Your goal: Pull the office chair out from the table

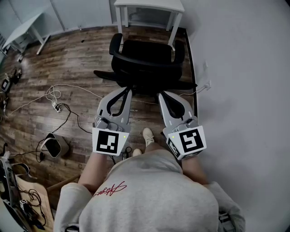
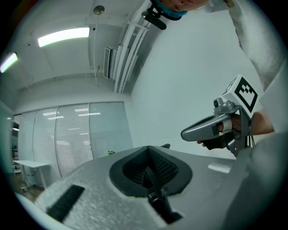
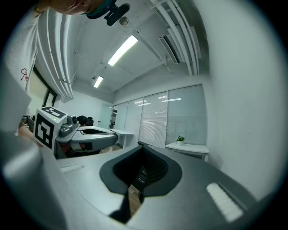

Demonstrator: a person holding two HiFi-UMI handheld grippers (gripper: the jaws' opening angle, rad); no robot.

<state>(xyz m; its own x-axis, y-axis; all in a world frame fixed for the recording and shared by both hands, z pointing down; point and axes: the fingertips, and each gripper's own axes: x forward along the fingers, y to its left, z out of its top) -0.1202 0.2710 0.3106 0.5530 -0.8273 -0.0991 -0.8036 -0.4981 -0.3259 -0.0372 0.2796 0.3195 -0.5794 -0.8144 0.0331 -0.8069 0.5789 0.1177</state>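
Observation:
A black office chair (image 1: 146, 61) stands on the wood floor in front of a white table (image 1: 149, 6), its backrest toward me. In the head view my left gripper (image 1: 126, 90) and right gripper (image 1: 161, 94) are held side by side just short of the backrest, pointing at it. Both are shut with nothing between the jaws. I cannot tell whether the tips touch the chair. The left gripper view shows its closed jaws (image 2: 150, 149) against wall and ceiling, with the right gripper (image 2: 211, 129) beside it. The right gripper view shows its closed jaws (image 3: 142, 146) too.
A white wall (image 1: 244, 68) runs close along the right of the chair. Cables and a power strip (image 1: 56, 106) lie on the floor at the left, near a small grey device (image 1: 55, 145). Another white desk (image 1: 22, 31) stands at the far left.

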